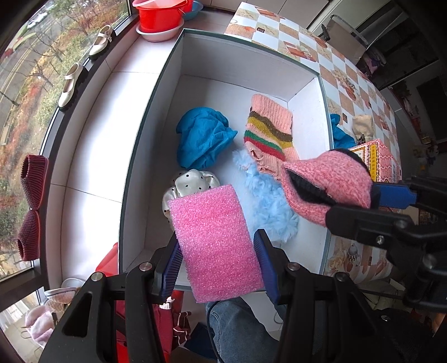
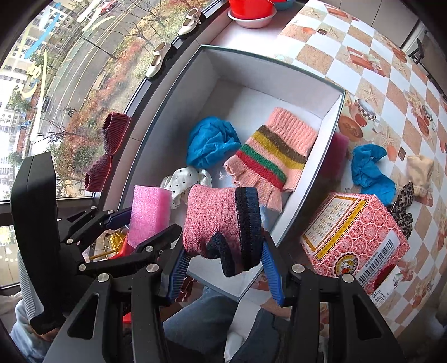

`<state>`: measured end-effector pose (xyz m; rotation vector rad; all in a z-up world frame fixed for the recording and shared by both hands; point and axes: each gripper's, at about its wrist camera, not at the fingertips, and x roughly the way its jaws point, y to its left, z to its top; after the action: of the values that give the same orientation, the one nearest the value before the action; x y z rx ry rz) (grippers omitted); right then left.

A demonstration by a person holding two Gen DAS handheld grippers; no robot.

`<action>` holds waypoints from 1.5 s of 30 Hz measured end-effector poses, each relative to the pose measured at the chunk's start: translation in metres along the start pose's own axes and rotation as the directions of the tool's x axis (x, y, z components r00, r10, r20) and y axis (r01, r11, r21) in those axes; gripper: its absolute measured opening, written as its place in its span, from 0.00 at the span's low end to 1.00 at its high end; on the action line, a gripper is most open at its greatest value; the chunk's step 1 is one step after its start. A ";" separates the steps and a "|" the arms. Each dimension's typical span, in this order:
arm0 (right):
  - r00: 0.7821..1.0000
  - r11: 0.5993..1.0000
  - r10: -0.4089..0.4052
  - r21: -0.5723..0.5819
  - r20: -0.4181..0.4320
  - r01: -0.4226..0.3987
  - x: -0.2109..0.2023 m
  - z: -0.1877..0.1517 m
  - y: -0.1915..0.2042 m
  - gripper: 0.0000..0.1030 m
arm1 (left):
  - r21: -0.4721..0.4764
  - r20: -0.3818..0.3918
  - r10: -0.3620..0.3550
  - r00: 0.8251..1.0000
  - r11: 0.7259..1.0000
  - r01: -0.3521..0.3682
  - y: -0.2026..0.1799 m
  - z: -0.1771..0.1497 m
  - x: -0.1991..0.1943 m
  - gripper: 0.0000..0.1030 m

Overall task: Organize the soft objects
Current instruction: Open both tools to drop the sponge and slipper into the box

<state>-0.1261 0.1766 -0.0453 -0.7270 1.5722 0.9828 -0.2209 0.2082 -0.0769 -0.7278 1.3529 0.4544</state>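
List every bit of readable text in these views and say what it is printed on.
None can be quoted with confidence.
Pink patterned box: rows of small print on its yellow-framed panel, too small to read.
Same box, white barcode label: bars and digits, too blurred to read.
Window: pale markings, not legible.

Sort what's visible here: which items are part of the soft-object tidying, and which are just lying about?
Job: pink foam block in left claw; pink knit piece in right claw; white box; striped knit; blue cloth.
Lying about: cream shoes; red bucket; patterned carton.
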 end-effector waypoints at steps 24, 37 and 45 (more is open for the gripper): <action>1.000 0.999 0.016 0.029 -0.007 -0.016 0.002 -0.002 -0.005 0.49 | 0.038 -0.003 0.007 1.000 0.999 -0.007 -0.008 0.009 0.002 0.53; 1.000 0.999 0.017 0.028 -0.015 -0.017 0.004 0.000 -0.003 0.49 | 0.043 -0.005 0.016 1.000 0.999 -0.016 -0.008 0.012 0.004 0.53; 1.000 1.000 0.011 0.018 -0.010 -0.011 0.006 0.006 -0.002 0.49 | 0.053 -0.002 0.022 1.000 0.998 -0.022 -0.010 0.018 0.005 0.53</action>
<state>-0.1225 0.1812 -0.0525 -0.7127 1.5939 0.9733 -0.2004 0.2125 -0.0789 -0.6707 1.3715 0.4340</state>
